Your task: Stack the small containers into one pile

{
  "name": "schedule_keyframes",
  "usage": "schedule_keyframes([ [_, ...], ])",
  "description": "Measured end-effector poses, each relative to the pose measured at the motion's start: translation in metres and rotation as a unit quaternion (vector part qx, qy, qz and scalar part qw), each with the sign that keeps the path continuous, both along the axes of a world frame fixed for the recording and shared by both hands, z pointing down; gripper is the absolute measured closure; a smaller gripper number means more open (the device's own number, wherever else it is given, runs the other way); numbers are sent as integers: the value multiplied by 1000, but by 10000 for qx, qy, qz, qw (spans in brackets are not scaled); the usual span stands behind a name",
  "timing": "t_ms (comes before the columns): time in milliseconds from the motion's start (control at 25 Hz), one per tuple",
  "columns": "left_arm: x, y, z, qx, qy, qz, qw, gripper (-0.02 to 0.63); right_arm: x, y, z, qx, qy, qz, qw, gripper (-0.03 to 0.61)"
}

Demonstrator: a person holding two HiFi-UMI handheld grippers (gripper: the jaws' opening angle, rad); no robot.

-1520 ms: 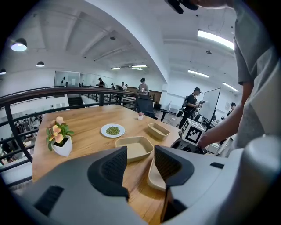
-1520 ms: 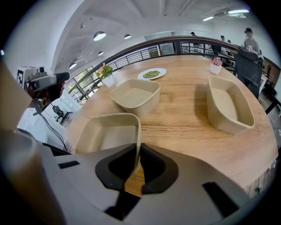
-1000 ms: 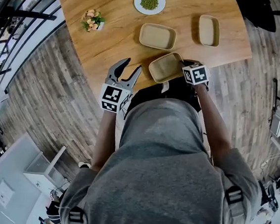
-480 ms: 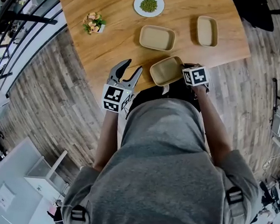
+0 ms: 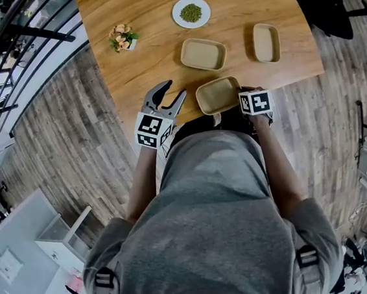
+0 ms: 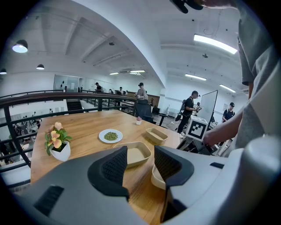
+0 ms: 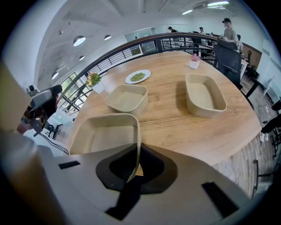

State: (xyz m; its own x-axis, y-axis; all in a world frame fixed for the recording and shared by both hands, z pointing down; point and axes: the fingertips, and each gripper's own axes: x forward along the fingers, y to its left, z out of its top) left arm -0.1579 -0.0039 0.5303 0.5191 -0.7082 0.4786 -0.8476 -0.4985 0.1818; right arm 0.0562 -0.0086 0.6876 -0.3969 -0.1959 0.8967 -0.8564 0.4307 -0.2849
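The right claw is pinched almost closed on the thin near rim of a beige, rounded-rectangular pulp container at the near edge of the round wooden bench. I cannot tell whether the container is lifted or resting. A second matching beige container lies just ahead and slightly left of the held one, its long axis across the bench. A third beige container sits well apart to the right, its long axis pointing away. The right claw is nearer to both. The left claw hangs wide and empty by the bench edge. No brand or writing is legible; only the square markers on the claws' cubes show.
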Motion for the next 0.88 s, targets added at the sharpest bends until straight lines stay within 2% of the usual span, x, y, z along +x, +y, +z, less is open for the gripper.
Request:
schedule_keyframes([
  [360,0,0,-6,45,3,42,10000,411,10,-11,-14,46,-200,438,9988,560],
  [600,-2,-1,-10,77,7,51,10000,411,18,-35,-29,277,-232,654,9972,561],
  [880,-7,-2,-12,72,22,34,10000,411,10,-59,-39,373,-339,819,9954,561],
])
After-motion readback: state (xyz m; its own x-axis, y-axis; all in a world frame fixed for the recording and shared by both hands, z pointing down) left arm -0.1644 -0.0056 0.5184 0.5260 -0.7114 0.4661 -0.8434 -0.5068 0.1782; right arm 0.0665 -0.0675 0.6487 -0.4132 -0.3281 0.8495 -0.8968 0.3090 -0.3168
